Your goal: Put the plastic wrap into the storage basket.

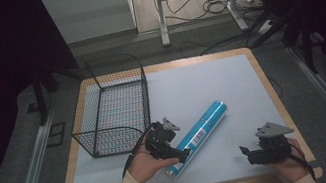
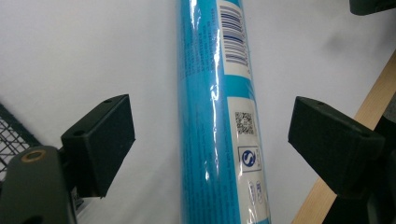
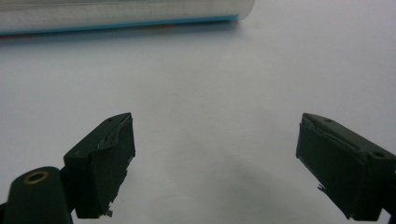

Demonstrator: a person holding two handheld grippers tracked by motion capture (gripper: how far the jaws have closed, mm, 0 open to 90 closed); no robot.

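On mat, L to R: wire basket (image 1: pixel 111 105), empty; left gripper (image 2: pixel 211 135) spread, astride blue tube (image 1: pixel 198 136), not pinching; tube prob. light, stiff, slick wrap, rolls; grip mid-body; right gripper (image 3: pixel 215 158) spread, idle.

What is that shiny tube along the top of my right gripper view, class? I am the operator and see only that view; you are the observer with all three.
Observer: It is a blue roll with a barcode label, lying slantwise on the white mat.
Operator: Is the other tool anywhere near it?
Observer: Yes. The left tool straddles the roll's near end, jaws wide, pads clear of it on both sides.
Operator: What else is on the table?
Observer: A black wire basket stands at the mat's left edge, beside the roll.
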